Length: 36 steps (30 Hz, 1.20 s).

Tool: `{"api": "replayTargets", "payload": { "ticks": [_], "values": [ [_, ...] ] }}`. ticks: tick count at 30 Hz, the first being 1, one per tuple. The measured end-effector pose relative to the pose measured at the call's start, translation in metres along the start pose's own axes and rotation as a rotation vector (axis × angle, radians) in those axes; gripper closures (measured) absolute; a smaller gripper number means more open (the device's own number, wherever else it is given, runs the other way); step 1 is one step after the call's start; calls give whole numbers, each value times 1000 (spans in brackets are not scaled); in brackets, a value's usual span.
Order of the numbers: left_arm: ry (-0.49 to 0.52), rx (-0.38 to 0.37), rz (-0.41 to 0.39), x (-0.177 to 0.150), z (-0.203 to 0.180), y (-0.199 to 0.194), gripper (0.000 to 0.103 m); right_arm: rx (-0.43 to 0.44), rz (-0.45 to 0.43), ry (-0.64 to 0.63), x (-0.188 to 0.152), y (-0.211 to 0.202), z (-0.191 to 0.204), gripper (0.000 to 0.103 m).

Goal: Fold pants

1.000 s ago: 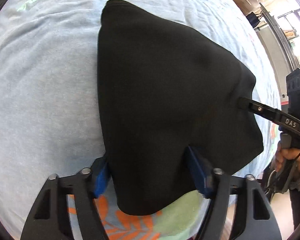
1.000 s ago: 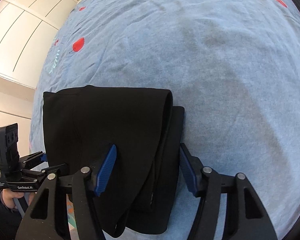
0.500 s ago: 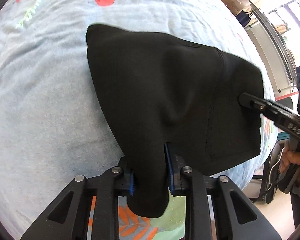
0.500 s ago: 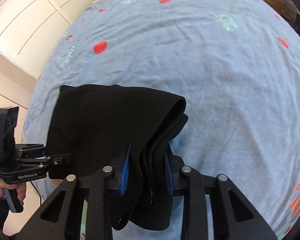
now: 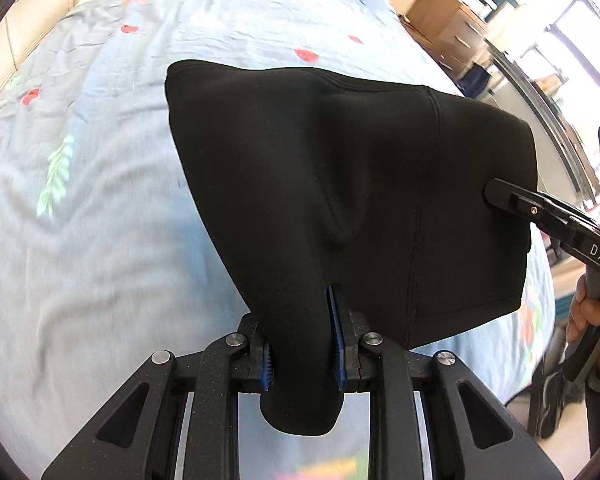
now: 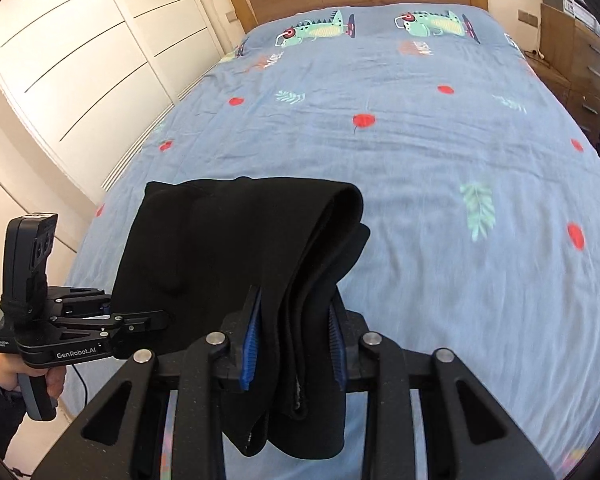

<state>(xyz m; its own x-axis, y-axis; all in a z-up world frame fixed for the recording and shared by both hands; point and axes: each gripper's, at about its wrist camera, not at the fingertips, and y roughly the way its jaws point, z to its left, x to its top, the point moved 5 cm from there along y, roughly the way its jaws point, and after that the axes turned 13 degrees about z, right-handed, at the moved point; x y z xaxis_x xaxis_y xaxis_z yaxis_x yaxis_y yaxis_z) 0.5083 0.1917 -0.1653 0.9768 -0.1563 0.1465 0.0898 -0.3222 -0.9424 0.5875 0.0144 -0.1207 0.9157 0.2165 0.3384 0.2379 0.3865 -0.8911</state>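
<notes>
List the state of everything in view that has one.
pants: folded in layers, near edge lifted off the bed
left gripper: shut on pants
right gripper: shut on pants
bedsheet: spread flat, lightly wrinkled

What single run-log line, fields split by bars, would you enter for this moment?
left hand-held gripper: shut on black pants | right hand-held gripper: shut on black pants | pants: folded, above blue bedsheet

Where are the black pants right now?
The folded black pants hang lifted above the blue bedspread, clamped at one edge by the left gripper and at the other by the right gripper.
</notes>
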Motion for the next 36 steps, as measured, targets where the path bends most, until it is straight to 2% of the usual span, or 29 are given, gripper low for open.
{"api": "replayTargets", "payload": {
  "ticks": [3,5,6,8,9,10,11,12,14,17,20,23,27,31,33,34,36],
  "values": [
    [-54,1,25,24,19,28,84,-5,57,8,24,36,-14,103],
    [-63,16,49,27,26,48,82,-21,117,20,28,64,-24,102],
    [-70,24,52,27,31,57,75,-41,139,32,28,75,-29,96],
    [-80,30,35,28,34,61,55,-90,193,70,22,98,-44,64],
    [-93,30,30,27,38,62,40,-98,195,81,21,101,-47,59],
    [-103,31,31,27,44,62,23,-95,188,97,20,103,-53,45],
    [-122,30,38,25,52,62,17,-89,186,104,19,104,-55,33],
    [-133,16,45,25,57,62,12,-91,185,106,19,104,-57,26],
    [-141,-12,53,24,64,62,11,-122,185,87,19,106,-58,7],
    [-102,44,45,23,62,56,7,-156,195,68,22,111,-57,2],
    [-107,48,51,33,60,54,7,-150,196,77,26,111,-59,1],
    [-110,69,38,36,54,43,8,-145,159,57,26,99,-51,2],
    [-110,98,-12,27,44,28,8,-152,98,26,19,76,-35,2],
    [-117,131,-77,17,40,7,8,-168,29,56,8,47,-25,1],
    [-114,153,-120,1,35,-9,6,-152,-4,82,4,32,-19,1],
    [-114,165,-136,-3,33,-16,1,-142,-19,95,0,23,-16,0],
    [-108,172,-177,-16,21,-34,1,-139,-63,113,-8,2,-7,0]
  ]
}}
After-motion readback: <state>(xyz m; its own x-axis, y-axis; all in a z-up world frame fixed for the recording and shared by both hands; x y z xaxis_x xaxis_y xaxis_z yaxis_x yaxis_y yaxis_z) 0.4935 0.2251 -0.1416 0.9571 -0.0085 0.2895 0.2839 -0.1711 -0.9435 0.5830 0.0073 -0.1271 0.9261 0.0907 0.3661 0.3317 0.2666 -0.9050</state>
